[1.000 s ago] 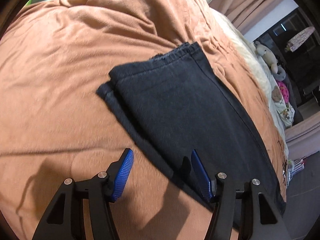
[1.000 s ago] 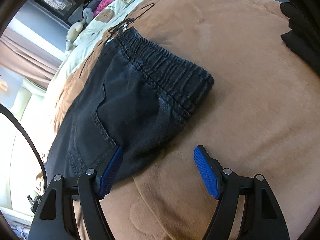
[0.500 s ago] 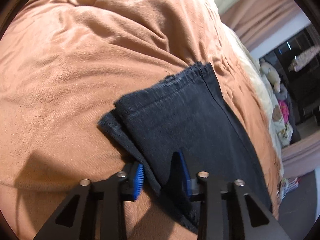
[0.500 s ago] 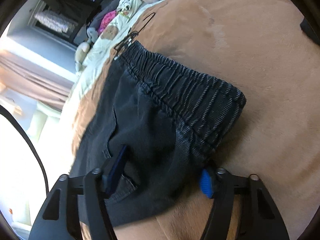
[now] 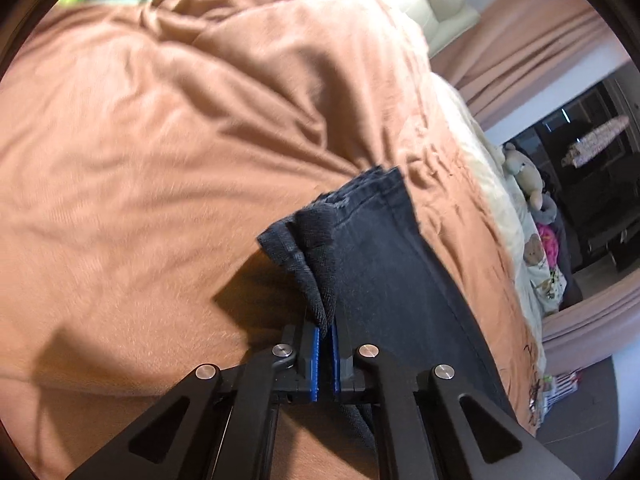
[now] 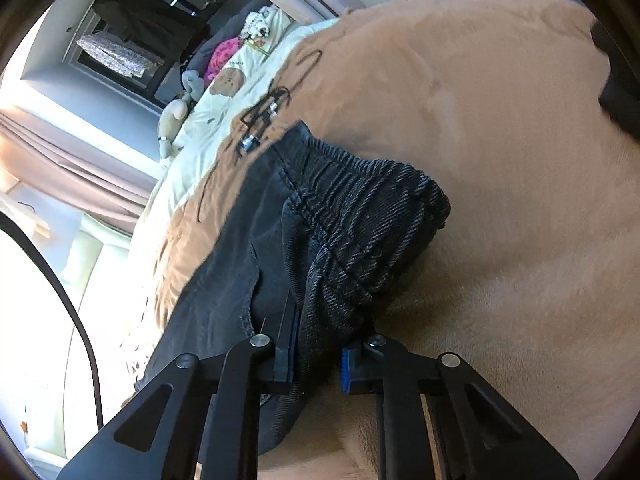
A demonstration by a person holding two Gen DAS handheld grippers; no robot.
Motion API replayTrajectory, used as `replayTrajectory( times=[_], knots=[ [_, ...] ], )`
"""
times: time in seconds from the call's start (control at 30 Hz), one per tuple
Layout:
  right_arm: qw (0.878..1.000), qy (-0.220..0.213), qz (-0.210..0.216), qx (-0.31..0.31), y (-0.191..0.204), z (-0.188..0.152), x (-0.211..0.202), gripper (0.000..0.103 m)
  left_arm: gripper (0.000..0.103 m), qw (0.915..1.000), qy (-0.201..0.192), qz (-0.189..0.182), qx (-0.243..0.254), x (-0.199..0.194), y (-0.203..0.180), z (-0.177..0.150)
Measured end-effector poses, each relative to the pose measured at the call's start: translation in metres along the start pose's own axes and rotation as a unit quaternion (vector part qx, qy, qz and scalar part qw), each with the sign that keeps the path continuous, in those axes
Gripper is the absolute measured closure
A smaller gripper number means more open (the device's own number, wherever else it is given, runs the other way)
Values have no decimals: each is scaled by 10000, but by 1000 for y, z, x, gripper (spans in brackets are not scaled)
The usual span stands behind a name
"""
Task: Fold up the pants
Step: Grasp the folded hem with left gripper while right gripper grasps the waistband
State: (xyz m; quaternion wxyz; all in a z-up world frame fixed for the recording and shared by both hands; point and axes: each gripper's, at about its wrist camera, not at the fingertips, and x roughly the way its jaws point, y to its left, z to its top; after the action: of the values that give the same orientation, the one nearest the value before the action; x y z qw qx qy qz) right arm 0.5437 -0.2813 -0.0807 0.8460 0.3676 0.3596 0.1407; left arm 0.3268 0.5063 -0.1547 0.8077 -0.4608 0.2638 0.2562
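Note:
Dark grey pants (image 5: 392, 264) lie folded lengthwise on a brown blanket (image 5: 160, 152). In the left wrist view my left gripper (image 5: 326, 356) is shut on the near corner of the leg cuffs, which rise off the blanket and bunch between the blue pads. In the right wrist view the elastic waistband (image 6: 372, 232) is bunched up, and my right gripper (image 6: 318, 364) is shut on its near corner, its jaws still closing on the thick fabric.
A cream quilt (image 6: 224, 92) with bear prints lies beyond the blanket, with soft toys (image 6: 176, 116) on it. Black hangers (image 6: 264, 112) lie on the blanket just past the waistband. Pink curtains (image 5: 520, 52) and a dark wardrobe (image 6: 160, 4) stand behind. A dark garment (image 6: 620, 80) is at the right edge.
Both grippers went from wide open beside the pants to closed on them: the left on the cuff corner, which has lifted, the right on the waistband corner, now bunched.

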Motion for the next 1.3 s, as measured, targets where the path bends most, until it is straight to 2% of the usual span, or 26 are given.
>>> replayTrajectory(
  times=[0.13,0.2,0.5,0.77,1.3],
  knots=[
    [10000,-15,16,-65,10,1,-7,93,99,9999,-125,-53,-55,-14,-9,9],
    [9997,-68,179,-120,16,2,-15,93,99,9998,-194,-75,-30,-22,-14,12],
    [9992,-116,165,-348,32,3,-45,94,99,9992,-307,-243,-67,-64,-13,18],
    [9995,-41,100,-295,16,-16,-79,94,99,9993,-237,-280,-37,-99,6,2],
    [9995,74,112,-271,12,-32,-130,94,99,9991,-217,-315,-165,-169,61,-33]
  ],
)
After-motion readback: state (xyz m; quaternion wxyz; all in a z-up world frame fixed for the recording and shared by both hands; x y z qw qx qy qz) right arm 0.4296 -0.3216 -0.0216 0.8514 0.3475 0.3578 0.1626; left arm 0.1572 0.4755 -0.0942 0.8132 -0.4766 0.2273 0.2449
